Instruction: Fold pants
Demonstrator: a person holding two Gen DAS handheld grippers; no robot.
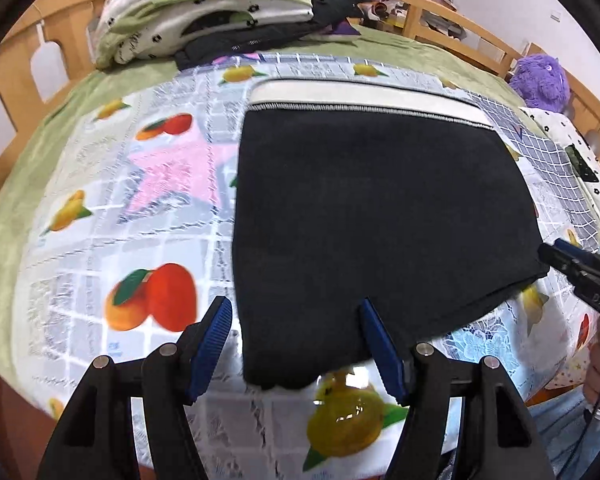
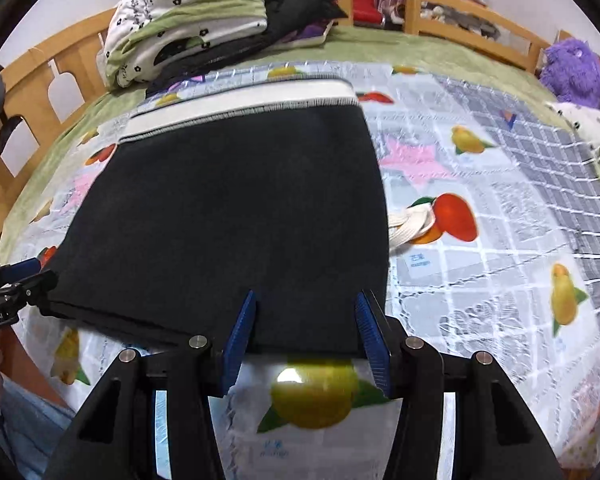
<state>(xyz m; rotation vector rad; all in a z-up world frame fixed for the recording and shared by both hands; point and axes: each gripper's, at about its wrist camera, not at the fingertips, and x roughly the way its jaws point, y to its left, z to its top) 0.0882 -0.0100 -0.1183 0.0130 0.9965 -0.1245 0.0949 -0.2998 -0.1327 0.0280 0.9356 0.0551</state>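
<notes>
The black pants (image 1: pixel 380 216) lie folded flat on the fruit-print cloth (image 1: pixel 140 208), white waistband (image 1: pixel 360 94) at the far edge. My left gripper (image 1: pixel 296 312) is open, its blue pads either side of the near left corner of the pants. In the right wrist view the pants (image 2: pixel 228 216) fill the middle. My right gripper (image 2: pixel 306 306) is open over their near right edge. The right gripper also shows in the left wrist view (image 1: pixel 556 258) at the pants' right corner. The left gripper shows in the right wrist view (image 2: pixel 32 280) at the left corner.
A white braided cord (image 2: pixel 412 222) pokes out from the pants' right side. A pile of bedding and dark clothes (image 1: pixel 204 12) sits at the bed's far end. A purple plush toy (image 1: pixel 542 80) is at the far right. Wooden rails (image 1: pixel 28 72) edge the bed.
</notes>
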